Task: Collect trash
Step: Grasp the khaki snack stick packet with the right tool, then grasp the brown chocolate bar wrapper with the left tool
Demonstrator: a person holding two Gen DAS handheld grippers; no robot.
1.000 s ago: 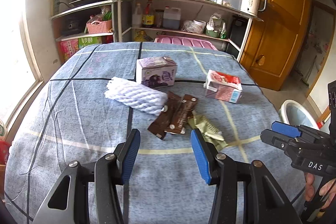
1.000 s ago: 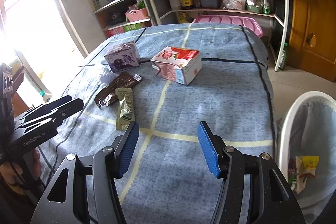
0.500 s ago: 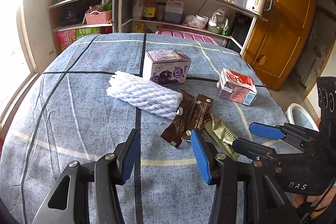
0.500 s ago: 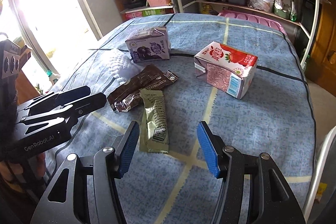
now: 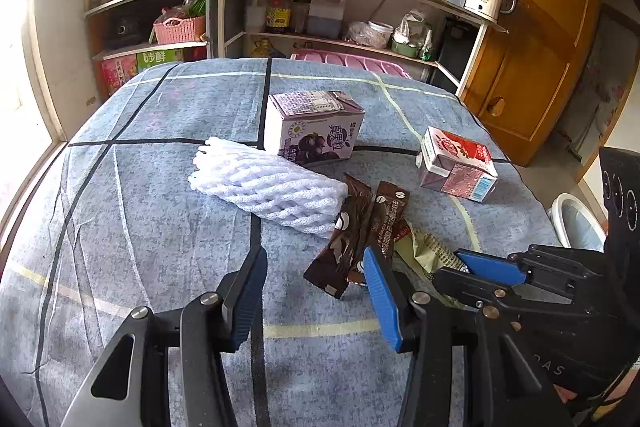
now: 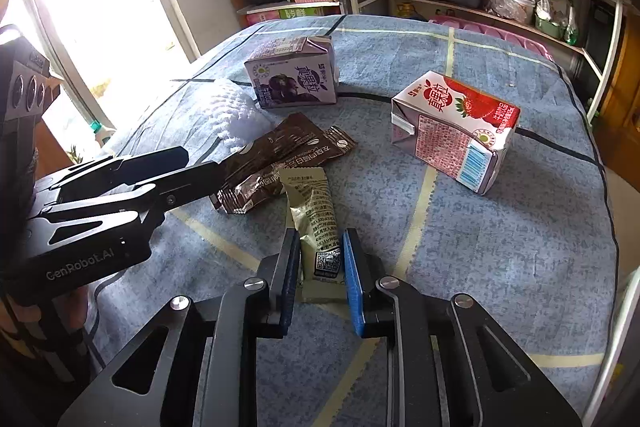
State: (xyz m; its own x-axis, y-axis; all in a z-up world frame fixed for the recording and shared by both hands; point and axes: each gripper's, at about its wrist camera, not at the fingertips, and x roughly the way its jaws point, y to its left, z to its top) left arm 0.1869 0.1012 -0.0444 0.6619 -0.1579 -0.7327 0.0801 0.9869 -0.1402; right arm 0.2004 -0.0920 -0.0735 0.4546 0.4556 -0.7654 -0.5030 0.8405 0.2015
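Step in hand: pick-up of the first piece of litter from the worktop [image 6: 520,247], which is covered with a blue checked cloth.

Right gripper [image 6: 320,267]: narrowed about the near end of the green wrapper [image 6: 318,211]. Both pads look to be against its edges, though whether they are fully clamped cannot be confirmed from this angle. The wrapper lies flat on the cloth, its far end touching the brown sachets [image 6: 276,159].

Left gripper [image 5: 316,291]: wide apart, holding nothing, low over the cloth just short of the brown sachets [image 5: 360,231] and the white foam net [image 5: 268,187].

Other litter on the worktop: purple carton [image 6: 294,75] standing behind the sachets; strawberry carton [image 6: 456,131] on its side, well apart to the right. None is in the bin yet. The white bin [image 5: 576,223] shows past the worktop's right edge.

Next move, by judgement: finish the squeeze on the green wrapper, lift it clear without dragging the sachets it touches, and carry it right to the bin. A thin foil wrapper may slip from a shallow grip. The left gripper is placed to take the sachets or the foam net
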